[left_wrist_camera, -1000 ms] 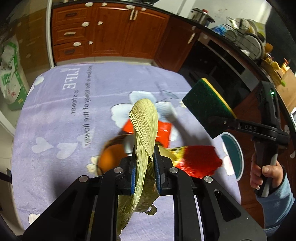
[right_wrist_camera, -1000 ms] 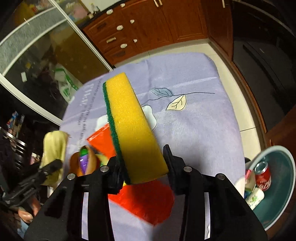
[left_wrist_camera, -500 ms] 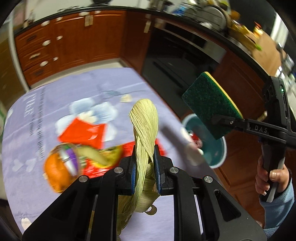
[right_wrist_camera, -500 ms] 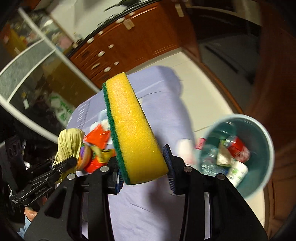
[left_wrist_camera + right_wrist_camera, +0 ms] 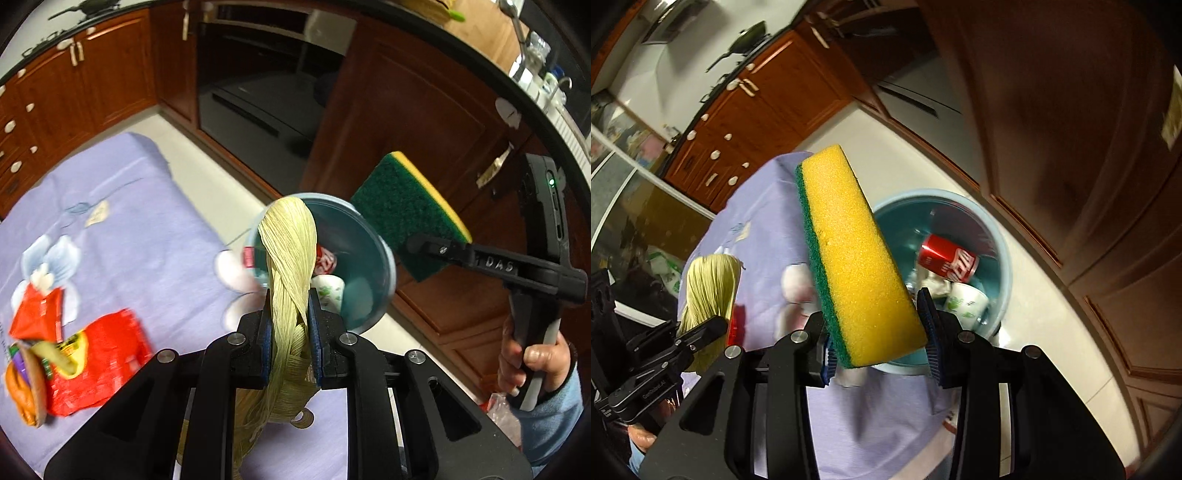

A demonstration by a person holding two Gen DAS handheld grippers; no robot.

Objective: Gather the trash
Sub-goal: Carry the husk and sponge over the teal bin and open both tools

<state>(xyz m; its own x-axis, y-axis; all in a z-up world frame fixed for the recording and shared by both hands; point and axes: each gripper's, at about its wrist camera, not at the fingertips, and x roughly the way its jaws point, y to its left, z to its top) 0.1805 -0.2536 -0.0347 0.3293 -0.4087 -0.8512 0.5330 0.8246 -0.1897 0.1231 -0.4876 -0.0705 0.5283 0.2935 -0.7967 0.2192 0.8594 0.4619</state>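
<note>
In teal bin (image 5: pixel 999 254): red can (image 5: pixel 947 260), paper cup (image 5: pixel 966 302). In transit: left gripper (image 5: pixel 290 314) clenched on corn husk (image 5: pixel 290 251), right gripper (image 5: pixel 877 332) clamping sponge (image 5: pixel 851 254), both near bin. Left on purple cloth (image 5: pixel 129 240): 2 red wrappers (image 5: pixel 96 354), orange item (image 5: pixel 22 387).

Porous foam sponge (image 5: pixel 857 258), fibrous husk (image 5: pixel 290 258)

Right gripper (image 5: pixel 877 341): jaws clamped on yellow-green sponge (image 5: pixel 855 254); teal bin (image 5: pixel 999 236) behind sponge, holding red can (image 5: pixel 947 260) and paper cup (image 5: pixel 966 304); corn husk (image 5: pixel 707 291) in left gripper (image 5: pixel 701 332), left of bin; purple cloth (image 5: pixel 768 221) beside bin.
</note>
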